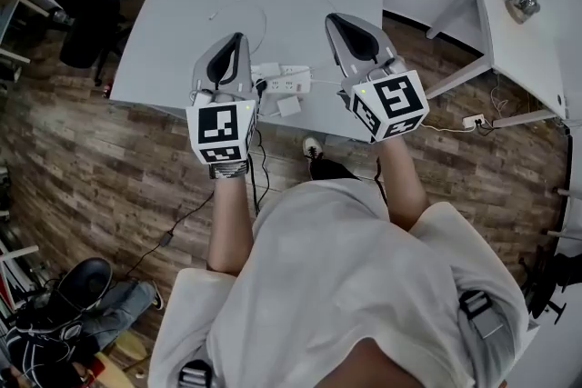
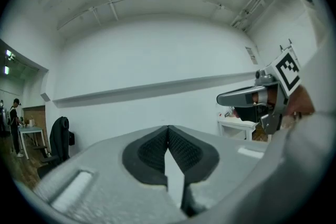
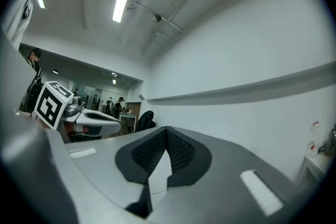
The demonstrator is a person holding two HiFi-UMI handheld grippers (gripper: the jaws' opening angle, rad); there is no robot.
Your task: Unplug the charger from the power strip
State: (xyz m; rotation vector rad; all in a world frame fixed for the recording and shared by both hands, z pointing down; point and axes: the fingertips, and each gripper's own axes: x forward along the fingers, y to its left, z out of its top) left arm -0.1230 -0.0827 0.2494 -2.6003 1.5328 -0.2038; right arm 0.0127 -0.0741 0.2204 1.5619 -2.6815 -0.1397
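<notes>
A grey table (image 1: 182,14) carries a white power strip (image 1: 289,79), a charger (image 1: 289,106) and a thin cable (image 1: 238,5).

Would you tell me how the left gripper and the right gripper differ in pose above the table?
In the head view the left gripper points almost straight up the picture, while the right gripper slants toward the left gripper. The right gripper's tips reach farther across the table than the left gripper's. Both are shut with nothing between their pads, and the power strip lies on the table between them.
</notes>
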